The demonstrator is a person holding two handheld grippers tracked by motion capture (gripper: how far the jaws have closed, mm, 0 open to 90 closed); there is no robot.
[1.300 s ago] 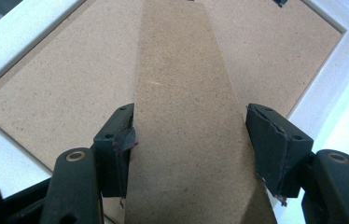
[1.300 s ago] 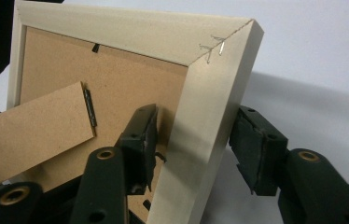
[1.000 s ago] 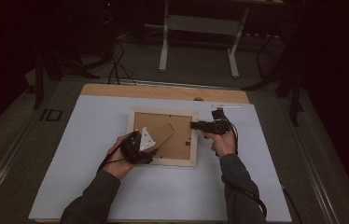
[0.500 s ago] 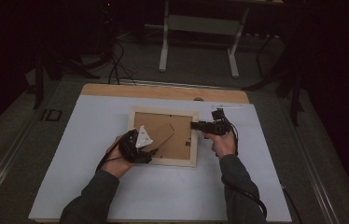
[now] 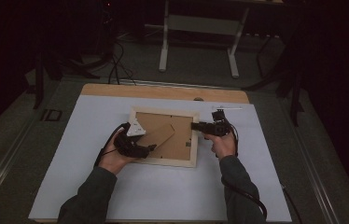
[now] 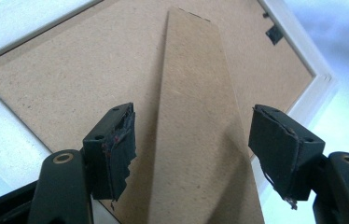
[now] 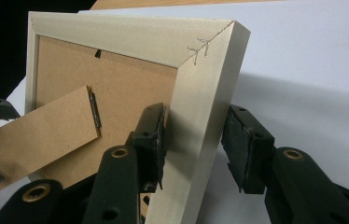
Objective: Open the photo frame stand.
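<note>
Picture frame (image 5: 165, 137) is lying face down at the centre of the high view, on the white sheet (image 5: 70, 158) that is covering the table (image 5: 116, 89); its brown backing board (image 6: 70, 79) and its pale wooden border (image 7: 200, 116) are being shown

At the left of the high view, the left gripper (image 5: 150, 148) is being held over the frame's lower left corner. In the left gripper view its jaws are being seen well apart, having just been opening, with the cardboard stand leg (image 6: 196, 140) running up between them from the bottom edge toward the top centre; neither pad is being pressed on it

Further right in the high view, the right gripper (image 5: 195, 126) is being held level at the frame's right border, pointing toward the picture's left. In the right gripper view the frame's border is being straddled by the jaws at lower centre: the left pad is being laid against the inner face, while a narrow gap is being left between the right pad and the outer face. Whether the border is really being clamped cannot be told. The stand leg's hinge (image 7: 94, 112) is being seen at centre left of that view
</note>
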